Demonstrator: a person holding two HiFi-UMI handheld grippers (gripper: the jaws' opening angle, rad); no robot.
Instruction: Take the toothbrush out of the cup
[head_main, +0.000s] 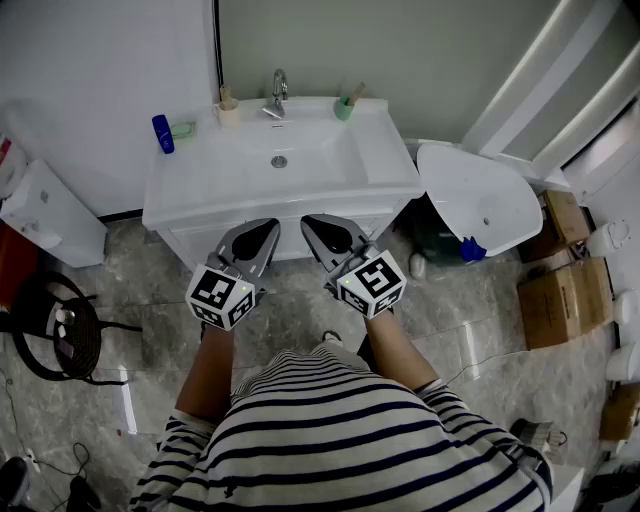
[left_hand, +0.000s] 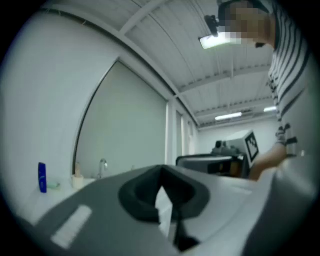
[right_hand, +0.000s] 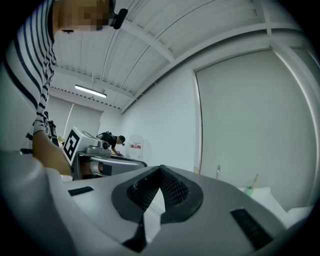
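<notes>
A green cup (head_main: 344, 108) with a toothbrush (head_main: 354, 94) standing in it sits at the back right of the white sink counter (head_main: 390, 175), right of the faucet (head_main: 279, 90). The right gripper view shows the same cup (right_hand: 249, 190) and toothbrush (right_hand: 255, 181) far off at the right. My left gripper (head_main: 262, 232) and right gripper (head_main: 325, 232) hang side by side in front of the vanity, well short of the cup. Both are shut with nothing between the jaws, as the left gripper (left_hand: 162, 175) and right gripper (right_hand: 161, 171) views show.
A beige cup (head_main: 229, 111), a green soap dish (head_main: 183, 129) and a blue bottle (head_main: 162, 133) stand at the counter's back left. A white toilet-like fixture (head_main: 480, 200) and cardboard boxes (head_main: 560, 290) are to the right. A black stool (head_main: 60, 325) stands on the left.
</notes>
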